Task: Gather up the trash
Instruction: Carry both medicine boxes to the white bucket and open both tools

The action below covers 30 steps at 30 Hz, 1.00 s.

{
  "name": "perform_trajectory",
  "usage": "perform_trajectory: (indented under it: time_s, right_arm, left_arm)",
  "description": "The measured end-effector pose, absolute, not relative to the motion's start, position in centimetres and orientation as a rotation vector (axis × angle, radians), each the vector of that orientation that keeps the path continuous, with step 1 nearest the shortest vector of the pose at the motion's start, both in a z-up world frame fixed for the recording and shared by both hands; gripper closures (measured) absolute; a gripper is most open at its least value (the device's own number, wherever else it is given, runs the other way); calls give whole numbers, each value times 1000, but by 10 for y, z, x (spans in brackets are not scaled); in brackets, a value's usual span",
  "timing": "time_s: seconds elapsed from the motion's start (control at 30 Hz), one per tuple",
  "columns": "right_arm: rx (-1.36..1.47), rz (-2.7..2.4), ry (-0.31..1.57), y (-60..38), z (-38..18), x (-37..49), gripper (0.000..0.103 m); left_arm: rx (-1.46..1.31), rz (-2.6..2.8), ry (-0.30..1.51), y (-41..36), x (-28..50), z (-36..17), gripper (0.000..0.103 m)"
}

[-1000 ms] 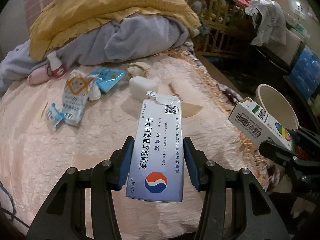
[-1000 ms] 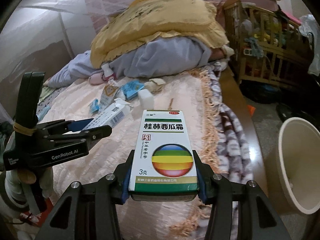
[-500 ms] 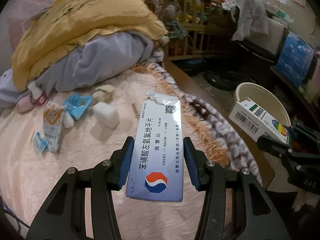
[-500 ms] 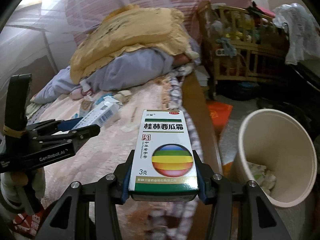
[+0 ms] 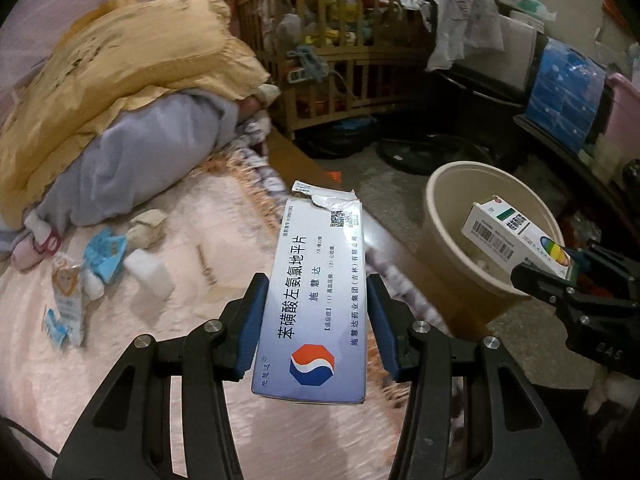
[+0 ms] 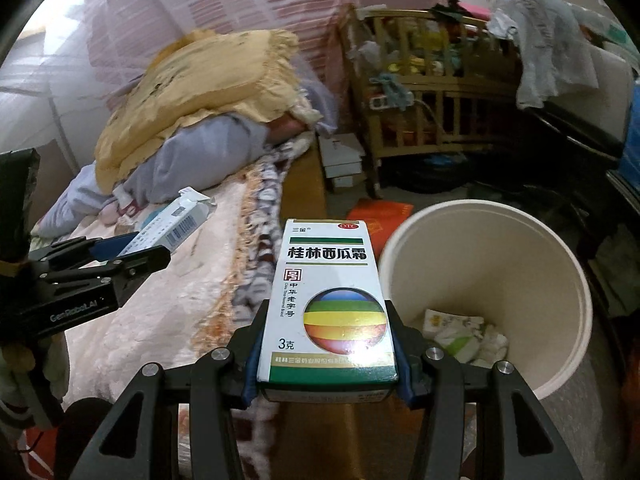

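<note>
My left gripper [image 5: 312, 328] is shut on a long blue-and-white medicine box [image 5: 316, 296] with a torn top, held over the bed's edge. My right gripper [image 6: 326, 344] is shut on a white-and-green medicine box [image 6: 328, 300] with a rainbow ball, held just left of a cream waste bin [image 6: 560, 280]. In the left wrist view that box [image 5: 516, 236] hangs over the bin's [image 5: 440, 216] rim. The bin holds crumpled wrappers [image 6: 460, 332]. More trash lies on the bed: a blue packet [image 5: 106, 252], a white block [image 5: 148, 270], a crumpled tissue [image 5: 148, 226] and a sachet [image 5: 66, 292].
The pink quilted bed [image 5: 120, 340] has a fringed edge. A yellow quilt [image 5: 100, 76] and grey blanket [image 5: 140, 160] are piled at its head. A wooden crib [image 5: 340, 64] full of things stands behind. Blue storage boxes [image 5: 564, 88] and dark furniture line the right side.
Both grippers have swung right, away from the bed and toward the bin, each still holding its box. The right box has reached the bin's rim.
</note>
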State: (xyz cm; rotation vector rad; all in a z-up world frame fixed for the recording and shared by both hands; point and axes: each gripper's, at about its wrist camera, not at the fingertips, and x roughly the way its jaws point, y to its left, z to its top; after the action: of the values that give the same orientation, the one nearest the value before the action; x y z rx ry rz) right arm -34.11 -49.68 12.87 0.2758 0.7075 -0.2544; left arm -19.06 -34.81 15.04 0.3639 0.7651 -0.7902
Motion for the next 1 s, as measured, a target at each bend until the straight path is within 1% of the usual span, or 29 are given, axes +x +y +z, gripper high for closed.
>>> perform_trajectory:
  time_s: [0.63,1.0]
  right_arm:
    - [364,-377,695,-561,114,-377,54]
    - [376,-451,699,-591,102,-374,54]
  left_arm:
    - [392,-894,798,-428,-213,141,56]
    - [395,-933,817,-466,-215,135,56]
